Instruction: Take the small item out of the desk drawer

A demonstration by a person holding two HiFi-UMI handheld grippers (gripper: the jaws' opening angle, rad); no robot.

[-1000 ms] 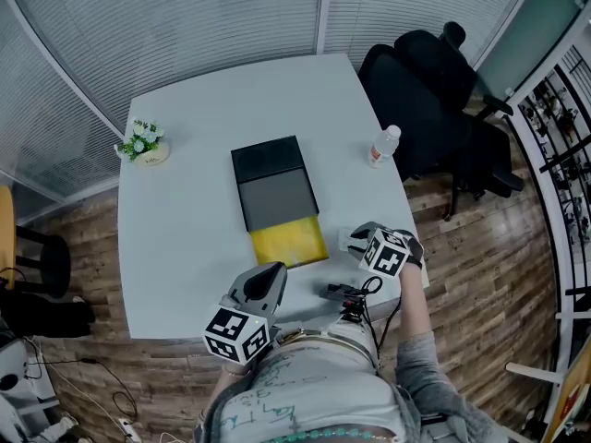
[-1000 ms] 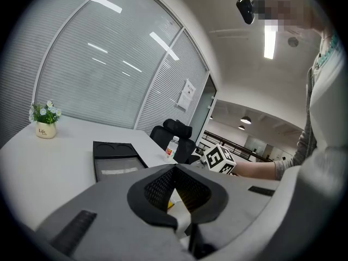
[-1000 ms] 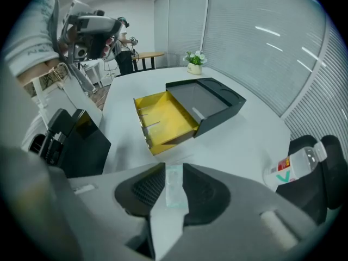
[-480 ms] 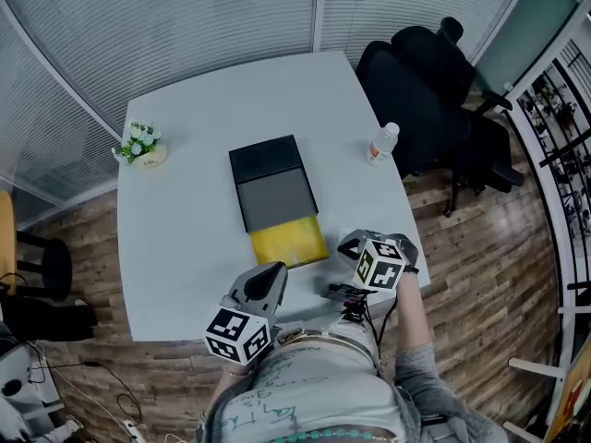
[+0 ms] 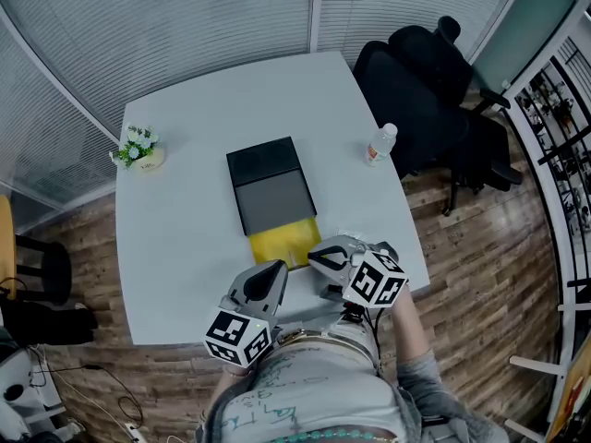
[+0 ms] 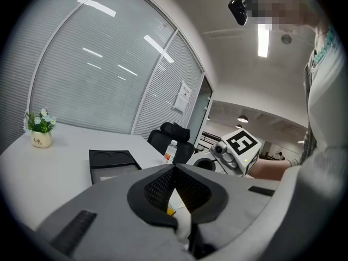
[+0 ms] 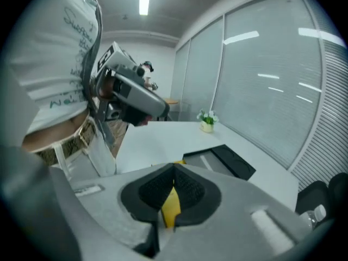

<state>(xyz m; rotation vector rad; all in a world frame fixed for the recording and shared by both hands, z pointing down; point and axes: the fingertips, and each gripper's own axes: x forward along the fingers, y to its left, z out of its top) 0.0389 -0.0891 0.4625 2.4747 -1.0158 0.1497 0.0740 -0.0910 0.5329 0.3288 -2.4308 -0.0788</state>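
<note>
On the table (image 5: 175, 247), the drawer (image 5: 282, 241) stands open at the near end of its unit (image 5: 268, 178), the item not discernible inside; the right tool (image 5: 315, 256), at its near right corner, and the left tool (image 5: 275, 270) are both clenched empty, so the right should probably open before dipping straight in.

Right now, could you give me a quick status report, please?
Left gripper shut, empty, at the table edge. Right gripper shut, empty, beside the open yellow drawer. Small item not made out. Nothing blocking.
</note>
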